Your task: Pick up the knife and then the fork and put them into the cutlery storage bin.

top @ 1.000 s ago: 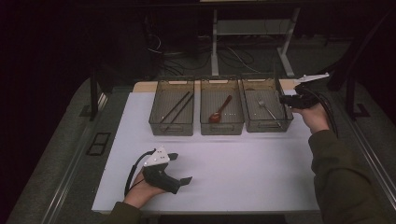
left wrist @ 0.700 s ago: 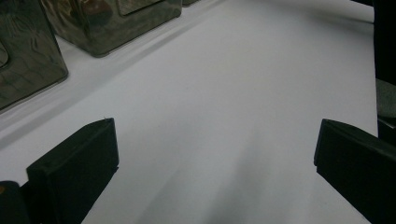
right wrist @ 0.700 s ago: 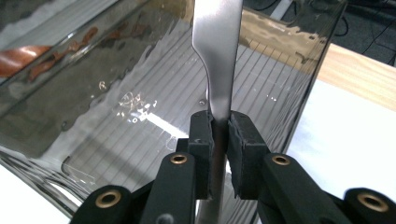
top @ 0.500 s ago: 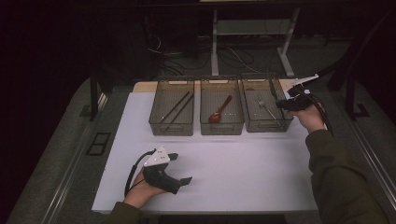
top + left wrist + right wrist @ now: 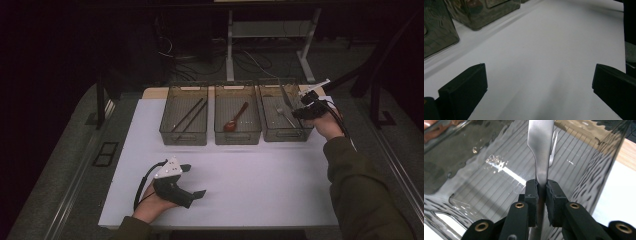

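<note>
Fork [image 5: 541, 152]: a flat steel utensil, clamped by its handle between the pads of the right gripper [image 5: 541, 192], jaws pressed together on it from both sides. In the right gripper view the handle rises straight up from the jaws and widens above them. Just beyond it, a set of tines [image 5: 552, 150] shows through the wall of the right-hand bin [image 5: 596, 182]; whether they belong to the held piece or to another cannot be told. In the high view the right gripper [image 5: 309, 111] hangs over the near right corner of that bin [image 5: 284, 134], with a steel utensil [image 5: 285, 114] lying inside, just to the gripper's left.

Left gripper [image 5: 186, 181]: rests on the white table surface [image 5: 260, 185] at the near edge, well apart from the fork. Its jaws stand wide apart with nothing between them; in the left gripper view only bare table [image 5: 544, 62] lies between the two pads.

Farther from the left gripper, in a row: left bin [image 5: 183, 135] holding dark sticks [image 5: 188, 115]; middle bin [image 5: 237, 136] holding a red-brown spoon [image 5: 235, 119]; then the right-hand bin.
</note>
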Demonstrator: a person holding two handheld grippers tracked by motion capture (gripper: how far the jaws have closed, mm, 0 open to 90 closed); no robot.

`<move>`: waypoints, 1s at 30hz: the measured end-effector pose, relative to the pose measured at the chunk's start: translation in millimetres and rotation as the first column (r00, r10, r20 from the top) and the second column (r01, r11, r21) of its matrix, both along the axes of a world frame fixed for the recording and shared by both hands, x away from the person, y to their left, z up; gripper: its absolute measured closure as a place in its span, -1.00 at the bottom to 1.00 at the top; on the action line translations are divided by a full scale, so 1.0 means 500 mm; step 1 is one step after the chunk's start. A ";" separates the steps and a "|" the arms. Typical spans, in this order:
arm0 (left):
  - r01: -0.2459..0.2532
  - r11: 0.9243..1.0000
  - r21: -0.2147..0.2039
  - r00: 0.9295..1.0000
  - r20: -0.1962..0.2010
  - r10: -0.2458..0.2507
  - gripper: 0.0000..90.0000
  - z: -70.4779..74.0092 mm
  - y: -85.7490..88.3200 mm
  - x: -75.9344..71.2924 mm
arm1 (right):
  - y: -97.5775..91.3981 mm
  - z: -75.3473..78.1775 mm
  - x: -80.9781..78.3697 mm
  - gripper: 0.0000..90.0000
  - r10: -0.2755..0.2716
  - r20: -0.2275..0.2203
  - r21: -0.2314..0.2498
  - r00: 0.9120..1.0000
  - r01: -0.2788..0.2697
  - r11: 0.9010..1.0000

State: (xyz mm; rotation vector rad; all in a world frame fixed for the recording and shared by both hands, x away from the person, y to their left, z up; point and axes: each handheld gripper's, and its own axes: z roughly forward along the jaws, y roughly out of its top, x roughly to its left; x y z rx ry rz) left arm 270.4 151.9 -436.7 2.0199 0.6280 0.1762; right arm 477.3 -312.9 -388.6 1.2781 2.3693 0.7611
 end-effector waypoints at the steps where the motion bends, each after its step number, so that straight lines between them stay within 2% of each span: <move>1: 0.000 1.000 -0.001 1.000 0.000 0.000 -1.00 0.000 0.000 0.000 | 0.003 -0.001 0.002 0.75 0.007 -0.006 -0.010 1.000 -0.007 1.000; 7: 0.000 1.000 -0.001 1.000 0.001 0.000 -1.00 0.000 0.001 0.000 | 0.020 -0.004 0.011 0.72 0.010 -0.025 -0.056 1.000 -0.011 0.998; 11: 0.000 1.000 -0.002 1.000 0.001 0.000 -1.00 0.001 0.001 0.000 | 0.018 0.003 0.012 0.61 -0.006 -0.011 0.000 1.000 0.006 1.000; 15: 0.001 1.000 0.002 1.000 0.001 -0.001 -1.00 0.001 0.001 0.000 | 0.012 0.010 0.012 0.45 -0.014 -0.004 0.023 1.000 0.014 1.000; 20: 0.001 1.000 0.002 1.000 0.000 -0.001 -1.00 0.001 0.000 0.000 | 0.000 0.013 0.011 0.13 -0.037 0.001 0.070 0.999 0.037 0.997; 23: 0.002 1.000 0.003 1.000 0.001 -0.002 -1.00 0.001 0.001 0.000 | -0.007 0.017 0.008 0.02 -0.050 0.004 0.109 0.999 0.049 0.993; 25: 0.002 1.000 0.003 1.000 0.001 -0.002 -1.00 0.001 0.001 0.000 | -0.008 0.020 0.004 -0.09 -0.057 0.018 0.116 0.998 0.055 0.992; 27: 0.002 1.000 0.002 1.000 0.001 -0.002 -1.00 0.001 0.000 0.000 | -0.008 0.022 -0.001 -0.16 -0.060 0.036 0.110 0.998 0.055 0.992; 30: 0.001 1.000 0.002 1.000 0.003 -0.001 -1.00 0.001 0.000 0.000 | -0.009 0.025 -0.009 -0.24 -0.059 0.055 0.127 0.997 0.052 0.991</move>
